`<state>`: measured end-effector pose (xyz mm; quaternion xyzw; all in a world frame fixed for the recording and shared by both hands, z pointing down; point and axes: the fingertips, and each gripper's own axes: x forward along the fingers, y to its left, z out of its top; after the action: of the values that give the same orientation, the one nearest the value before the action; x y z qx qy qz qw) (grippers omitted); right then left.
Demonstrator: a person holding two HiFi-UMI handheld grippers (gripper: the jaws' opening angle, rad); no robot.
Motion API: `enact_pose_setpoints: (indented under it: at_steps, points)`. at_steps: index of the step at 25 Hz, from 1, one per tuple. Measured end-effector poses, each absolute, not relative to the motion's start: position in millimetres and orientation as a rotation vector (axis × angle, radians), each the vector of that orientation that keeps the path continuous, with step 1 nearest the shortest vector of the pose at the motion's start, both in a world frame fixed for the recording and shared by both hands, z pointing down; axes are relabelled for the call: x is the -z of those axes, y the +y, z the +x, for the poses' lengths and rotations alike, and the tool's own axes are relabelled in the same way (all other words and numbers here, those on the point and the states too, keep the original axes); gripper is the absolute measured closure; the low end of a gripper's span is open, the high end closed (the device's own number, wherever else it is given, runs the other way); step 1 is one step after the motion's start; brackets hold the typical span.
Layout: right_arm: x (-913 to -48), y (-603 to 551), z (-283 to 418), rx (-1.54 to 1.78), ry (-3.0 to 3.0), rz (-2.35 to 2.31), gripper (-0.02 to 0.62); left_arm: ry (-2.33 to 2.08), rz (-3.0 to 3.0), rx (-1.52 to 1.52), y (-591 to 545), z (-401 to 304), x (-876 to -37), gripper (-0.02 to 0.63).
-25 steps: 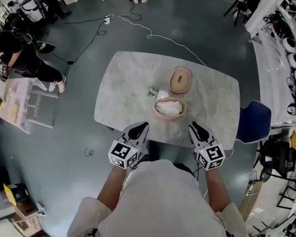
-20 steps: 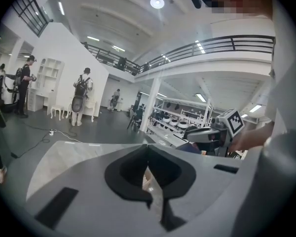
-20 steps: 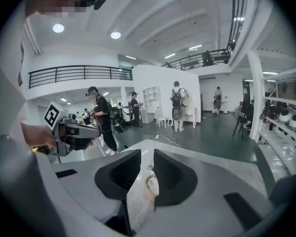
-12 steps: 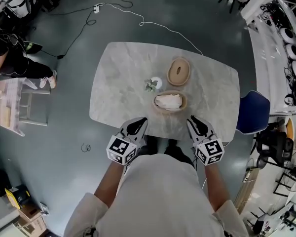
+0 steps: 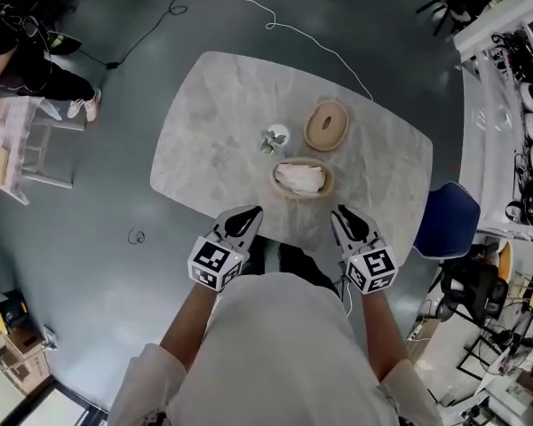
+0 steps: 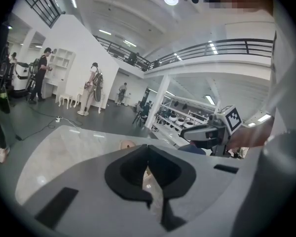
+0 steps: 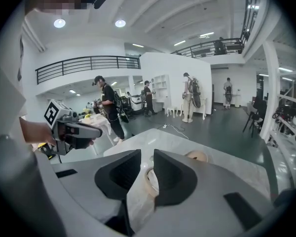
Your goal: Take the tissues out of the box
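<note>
Nothing out yet: the tissues (image 5: 300,177) sit heaped in the open box (image 5: 330,182), with the lid (image 5: 326,125) off just beyond the box. My left claw (image 5: 246,213) is clenched on nothing, my right claw (image 5: 340,214) a slit apart and empty. Both hang short of the box, on my side of it, so all the pulling is left

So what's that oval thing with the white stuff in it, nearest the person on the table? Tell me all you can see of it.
It is an oval, light brown box, wood-like in look, lying open on the pale marbled table. Crumpled white tissues fill it to about the rim. Its matching lid lies apart, just beyond it, and a small plant stands beyond it to the left. Nothing but the table touches the box.
</note>
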<state>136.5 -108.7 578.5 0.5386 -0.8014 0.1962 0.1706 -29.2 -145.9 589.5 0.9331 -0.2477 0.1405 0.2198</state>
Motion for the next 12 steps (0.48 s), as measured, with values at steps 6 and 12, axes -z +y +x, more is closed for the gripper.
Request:
enact_pose_setpoints:
  at_steps: [6,12]
  points:
    - [-613.7,-136.0,135.0,-0.579,-2.284,1.380,0.495,-0.782,2.508,-0.390,-153.3,-31.4,-604.2,0.597]
    - [-657.8,-153.7,133.3,-0.608,-2.273,1.179,0.495,-0.862,2.441,-0.396,-151.6,-25.8,-611.7,0.597]
